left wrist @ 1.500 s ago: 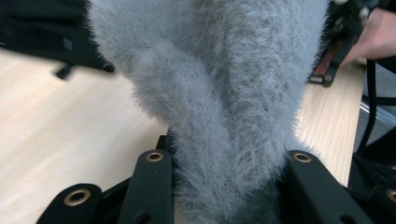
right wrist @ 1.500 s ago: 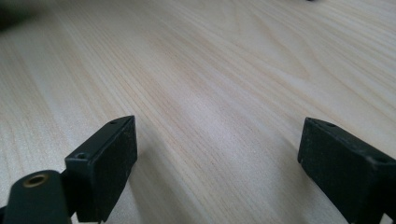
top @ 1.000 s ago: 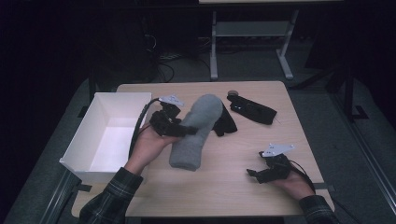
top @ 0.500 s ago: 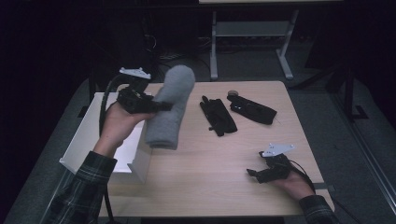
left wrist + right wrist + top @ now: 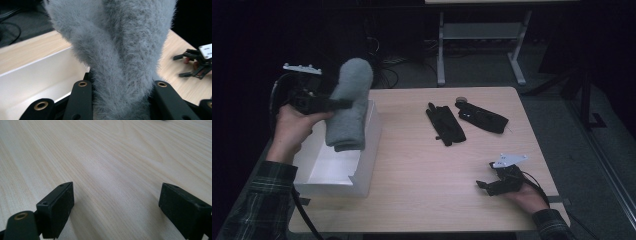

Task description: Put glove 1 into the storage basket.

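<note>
Wooden table [image 5: 422, 170], dim room. Above the white box [image 5: 337, 170], my left gripper [image 5: 343, 104] clamps a grey towel [image 5: 348, 107] hanging lengthwise; my right gripper [image 5: 482, 185] rests wide, empty.

High view: dim and grainy. Room around the table [image 5: 422, 165] falls to near black; tabletop is the one lit zone, evenly lit, no glare. Soft, low-detail rendering overall. Faint shadow under the right gripper [image 5: 492, 186].

Left gripper view: brighter. Grey fuzzy roll [image 5: 117, 50] between the jaws is sharp enough to show fibres; white box [image 5: 37, 77] wall behind it slightly soft. Upper corners go black.

Right gripper view: brightest. Broad pale sheen on the wood ahead of the jaws. Near jaw edges a little soft; soft shadows beside each jaw.
</note>
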`<state>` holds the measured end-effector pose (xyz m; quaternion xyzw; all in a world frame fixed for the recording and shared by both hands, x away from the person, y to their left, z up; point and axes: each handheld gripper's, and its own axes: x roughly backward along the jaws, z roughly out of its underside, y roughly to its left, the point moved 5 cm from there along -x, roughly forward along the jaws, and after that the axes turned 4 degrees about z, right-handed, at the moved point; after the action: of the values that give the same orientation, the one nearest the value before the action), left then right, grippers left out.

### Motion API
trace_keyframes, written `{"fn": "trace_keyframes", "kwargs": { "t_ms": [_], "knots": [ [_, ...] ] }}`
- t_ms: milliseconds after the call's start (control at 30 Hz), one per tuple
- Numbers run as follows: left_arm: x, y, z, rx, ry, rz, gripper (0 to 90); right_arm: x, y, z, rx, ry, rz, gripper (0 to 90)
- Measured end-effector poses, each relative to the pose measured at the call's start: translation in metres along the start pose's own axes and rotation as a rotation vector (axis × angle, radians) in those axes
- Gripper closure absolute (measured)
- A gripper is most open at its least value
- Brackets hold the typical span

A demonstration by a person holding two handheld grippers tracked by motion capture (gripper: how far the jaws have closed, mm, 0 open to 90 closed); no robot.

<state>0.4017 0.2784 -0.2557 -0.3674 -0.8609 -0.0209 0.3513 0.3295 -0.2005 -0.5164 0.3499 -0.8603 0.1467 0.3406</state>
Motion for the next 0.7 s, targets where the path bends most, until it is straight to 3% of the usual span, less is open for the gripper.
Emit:
{"fn": "trace_keyframes", "kwargs": {
  "t_ms": [133, 233, 700],
  "knots": [
    [0.008, 0.021, 0.017, 0.023, 0.039, -0.036, 65.5, 0.000, 0.000, 0.000, -0.002, 0.000, 0.003, 12.8],
    [0.006, 0.031, 0.028, 0.043, 0.060, -0.036, 65.5, 0.000, 0.000, 0.000, -0.003, 0.000, 0.004, 12.8],
    [-0.049, 0.071, 0.095, 0.154, 0.202, -0.032, 65.0, 0.000, 0.000, -0.001, -0.019, 0.003, 0.008, 12.8]
  ]
}}
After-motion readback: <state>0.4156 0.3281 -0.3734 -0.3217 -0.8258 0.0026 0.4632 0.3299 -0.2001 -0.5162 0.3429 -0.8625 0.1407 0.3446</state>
